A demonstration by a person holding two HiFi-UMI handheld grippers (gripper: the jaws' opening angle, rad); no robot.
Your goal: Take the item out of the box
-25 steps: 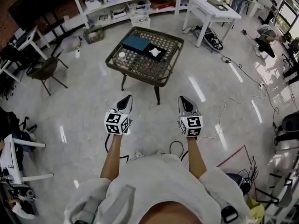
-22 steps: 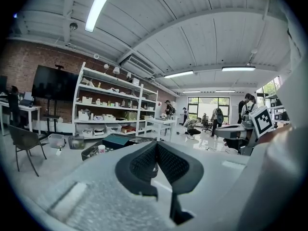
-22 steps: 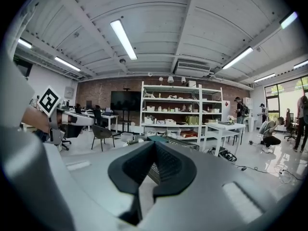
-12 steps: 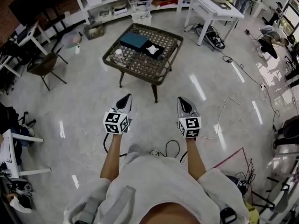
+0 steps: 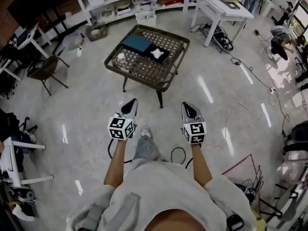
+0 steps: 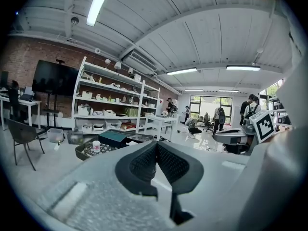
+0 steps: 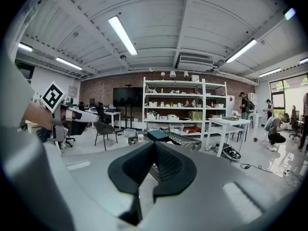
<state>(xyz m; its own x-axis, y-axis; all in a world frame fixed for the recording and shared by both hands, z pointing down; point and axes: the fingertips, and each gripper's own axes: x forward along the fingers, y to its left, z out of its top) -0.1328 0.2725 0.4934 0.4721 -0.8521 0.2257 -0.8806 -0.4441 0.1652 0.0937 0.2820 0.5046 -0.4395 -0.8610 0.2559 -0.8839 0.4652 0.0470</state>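
Note:
A low wicker table (image 5: 115,66) stands ahead on the shiny floor. On it lie a teal box lid (image 5: 137,43) and, to its right, an open black box (image 5: 163,57) with a white item (image 5: 157,54) inside. My left gripper (image 5: 131,105) and right gripper (image 5: 188,107) are held side by side well short of the table, both shut and empty. The left gripper view has its jaws (image 6: 156,146) touching, with the teal lid (image 6: 112,137) far beyond. In the right gripper view the gripper (image 7: 154,146) is also shut, with the table (image 7: 185,141) past it.
A small white cup (image 5: 121,58) sits at the table's left edge. White shelves (image 5: 120,4) line the back wall and a white desk (image 5: 221,8) stands at back right. Chairs (image 5: 45,71) are at the left. Cables (image 5: 240,105) trail over the floor at right. People stand far off.
A shoe and trouser leg have come into view between the arms as the person steps toward the table. Both grippers stay shut and side by side.

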